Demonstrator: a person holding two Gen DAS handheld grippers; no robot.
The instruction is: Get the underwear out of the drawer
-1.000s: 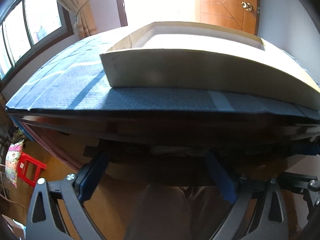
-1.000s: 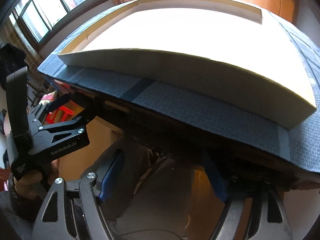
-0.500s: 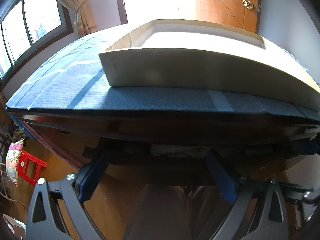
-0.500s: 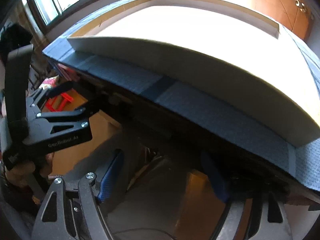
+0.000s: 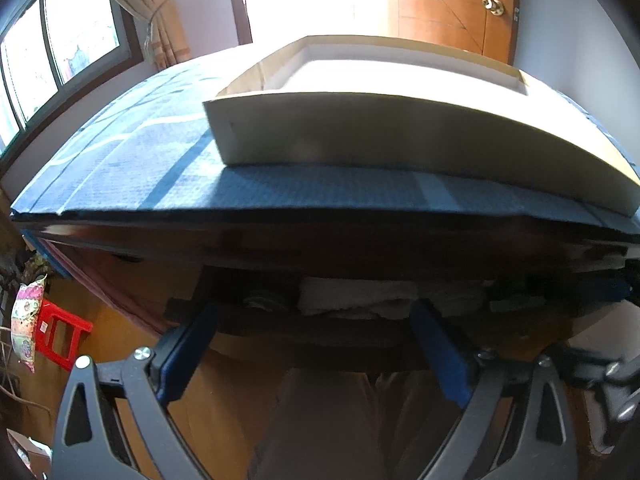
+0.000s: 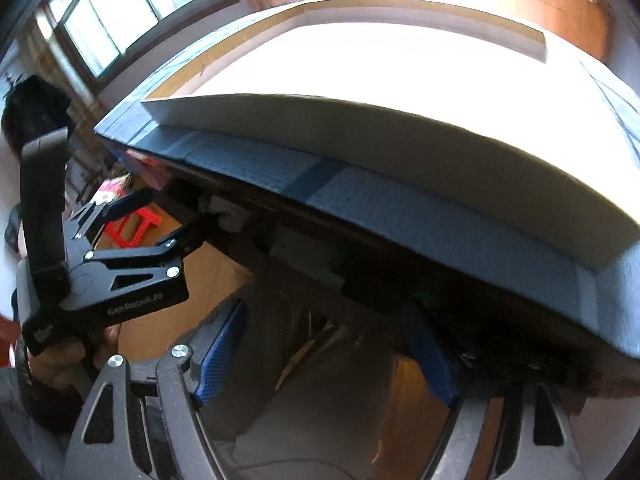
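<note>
The drawer [image 5: 320, 324] under the table top stands partly open. Folded pale underwear [image 5: 356, 296] lies inside it, just beyond my left gripper [image 5: 316, 312], which is open with its blue fingertips at the drawer's front edge. In the right wrist view the left gripper [image 6: 168, 220] shows at the left, open, its tips by pale cloth [image 6: 228, 212] in the drawer. My right gripper [image 6: 328, 316] is open and empty, below the table edge further right, in front of the dark drawer opening [image 6: 320, 256].
A blue mat [image 5: 120, 168] covers the table, with a shallow white cardboard tray [image 5: 380, 136] on it. A red stool [image 5: 56, 332] and a patterned bag [image 5: 24, 320] stand on the wooden floor at left. A person's legs [image 5: 328, 420] are below the drawer.
The drawer has come out further, and the pale underwear inside now shows. The right gripper has swung right and away from the left gripper.
</note>
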